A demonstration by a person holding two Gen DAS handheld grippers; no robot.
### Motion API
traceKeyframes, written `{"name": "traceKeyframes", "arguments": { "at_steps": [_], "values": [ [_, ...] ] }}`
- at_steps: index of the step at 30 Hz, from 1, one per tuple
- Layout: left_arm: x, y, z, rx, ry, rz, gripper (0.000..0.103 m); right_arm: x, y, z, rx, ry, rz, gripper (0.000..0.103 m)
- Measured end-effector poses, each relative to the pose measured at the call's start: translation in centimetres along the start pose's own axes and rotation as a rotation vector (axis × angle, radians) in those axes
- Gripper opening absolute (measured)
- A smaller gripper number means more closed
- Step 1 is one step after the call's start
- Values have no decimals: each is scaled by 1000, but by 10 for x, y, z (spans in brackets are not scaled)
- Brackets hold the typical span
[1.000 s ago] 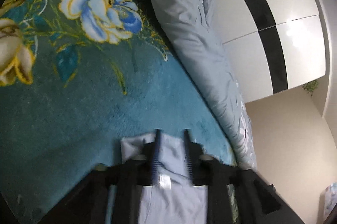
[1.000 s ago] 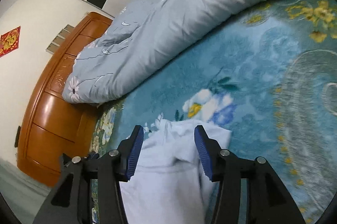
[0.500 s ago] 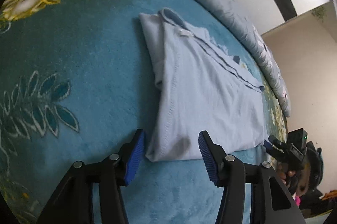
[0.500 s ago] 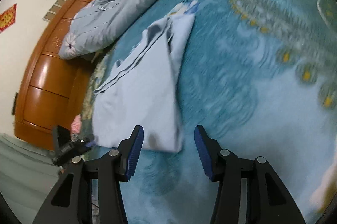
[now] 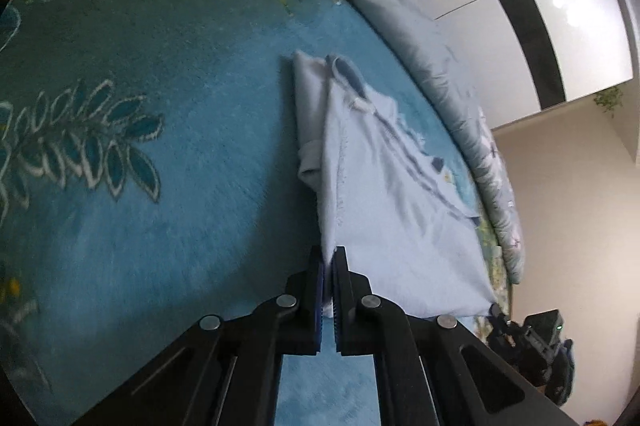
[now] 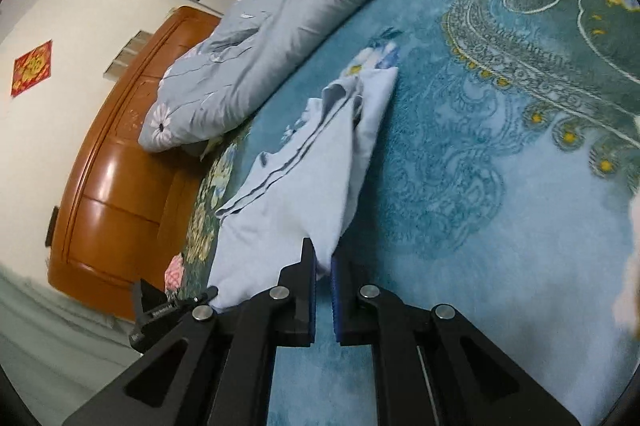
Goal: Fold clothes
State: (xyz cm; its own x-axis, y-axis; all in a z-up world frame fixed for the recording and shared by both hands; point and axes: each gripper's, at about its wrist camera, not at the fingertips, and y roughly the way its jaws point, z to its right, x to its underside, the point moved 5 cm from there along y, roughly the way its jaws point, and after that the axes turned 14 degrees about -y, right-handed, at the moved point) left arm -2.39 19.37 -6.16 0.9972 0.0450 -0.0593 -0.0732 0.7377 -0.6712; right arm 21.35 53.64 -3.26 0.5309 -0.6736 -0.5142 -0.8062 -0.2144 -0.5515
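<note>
Both claws, left claw (image 5: 327,258) and right claw (image 6: 323,258), pinch shirt (image 5: 384,186) corners.

Pale blue shirt (image 5: 384,202): soft matt cloth. Teal floral blanket (image 5: 160,186): plush, fuzzy pile. Headboard (image 6: 116,194), at 9 o'clock in the right wrist view: glossy varnished wood.

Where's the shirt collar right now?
In the left wrist view the collar is at the far end of the light blue shirt, beside the grey duvet, opposite the hem corner the left hand-held gripper pinches.
</note>
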Motion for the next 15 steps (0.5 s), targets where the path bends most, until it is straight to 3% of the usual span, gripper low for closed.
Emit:
{"name": "traceKeyframes", "arguments": {
  "at_steps": [4, 9, 15],
  "values": [
    [21, -20, 0, 11, 38, -4, 4, 24, -24, -14, -38, -16, 2, 6],
    [70, -49, -15, 26, 87, -43, 4, 71, -70, -27, -76, -47, 14, 6],
    [82, -42, -41, 12, 32, -98, 4, 104, -76, -11, 22, -66, -55, 8]
  ]
}}
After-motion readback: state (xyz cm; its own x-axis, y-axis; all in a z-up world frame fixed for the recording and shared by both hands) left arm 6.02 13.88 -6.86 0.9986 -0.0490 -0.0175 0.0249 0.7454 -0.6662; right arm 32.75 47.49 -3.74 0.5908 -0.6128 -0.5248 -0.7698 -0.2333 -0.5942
